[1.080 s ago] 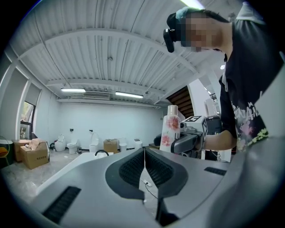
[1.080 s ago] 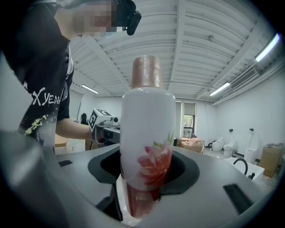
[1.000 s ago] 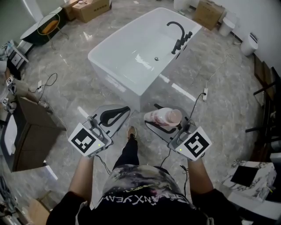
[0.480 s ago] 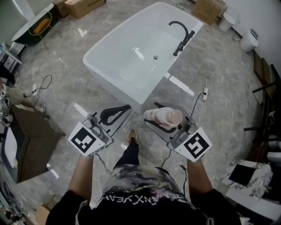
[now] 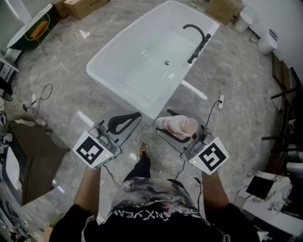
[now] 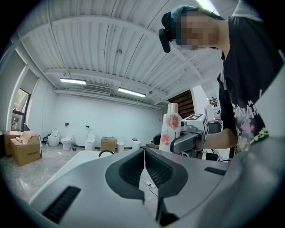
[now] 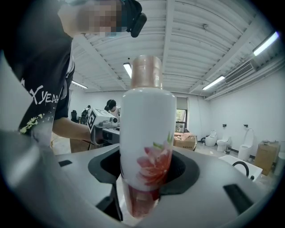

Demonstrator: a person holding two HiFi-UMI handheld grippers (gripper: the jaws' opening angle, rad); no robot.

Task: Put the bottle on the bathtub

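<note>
A white bottle point(image 5: 176, 125) with a pink flower print and a pinkish cap stands upright between the jaws of my right gripper point(image 5: 174, 129), which is shut on it; the bottle point(image 7: 147, 147) fills the middle of the right gripper view. The white bathtub point(image 5: 113, 78) with a black faucet point(image 5: 196, 38) lies on the floor ahead of both grippers, its near corner just beyond them. My left gripper point(image 5: 124, 122) is shut with nothing in it, its jaws touching. In the left gripper view the bottle point(image 6: 169, 129) shows to the right, the tub rim point(image 6: 82, 158) ahead.
Cardboard boxes point(image 5: 86, 4) sit at the far left and far right point(image 5: 222, 8). A power strip and cable point(image 5: 220, 101) lie on the marble floor right of the tub. A brown cabinet point(image 5: 33, 156) stands at left. Toilets point(image 6: 67, 141) line the far wall.
The tub has drawn a little nearer and shifted left in the head view as I step forward. Both grippers hold their pose, bottle still gripped.
</note>
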